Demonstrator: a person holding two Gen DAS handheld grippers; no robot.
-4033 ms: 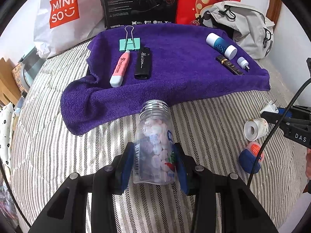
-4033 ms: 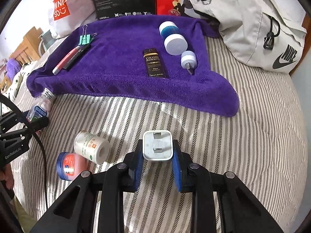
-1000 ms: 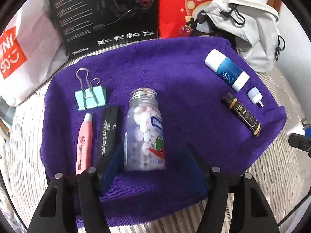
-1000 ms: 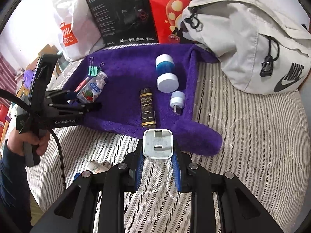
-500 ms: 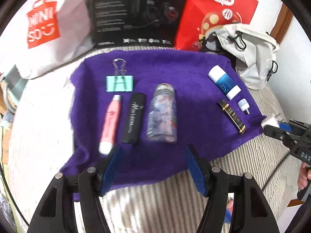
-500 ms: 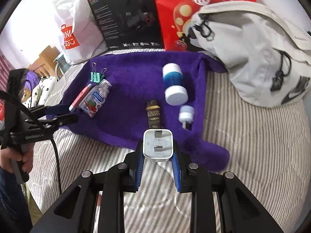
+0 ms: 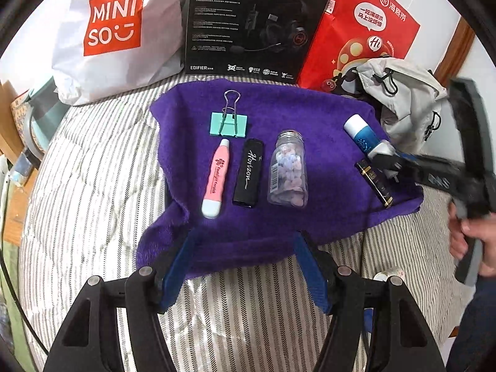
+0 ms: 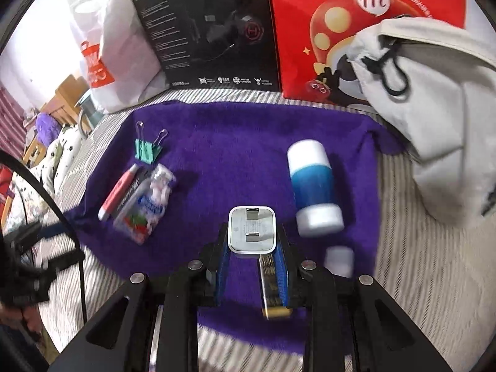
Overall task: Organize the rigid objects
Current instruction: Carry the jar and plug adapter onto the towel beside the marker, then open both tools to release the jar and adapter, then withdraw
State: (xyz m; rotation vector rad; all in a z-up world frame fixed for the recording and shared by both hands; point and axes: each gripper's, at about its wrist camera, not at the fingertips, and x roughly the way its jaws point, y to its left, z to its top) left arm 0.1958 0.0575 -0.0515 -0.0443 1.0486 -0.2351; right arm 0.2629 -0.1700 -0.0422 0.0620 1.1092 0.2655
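striped bedding carries a purple towel with bags and a box propped behind it; a second ago the candy bottle sat between the left gripper fingers, and now it lies released ahead of them beside the black lighter, so that item looks placed. the left fingers are spread and drawn back, while the right gripper has advanced over the towel, pinching the white charger plug, with the blue-and-white tube just right of its fingers.
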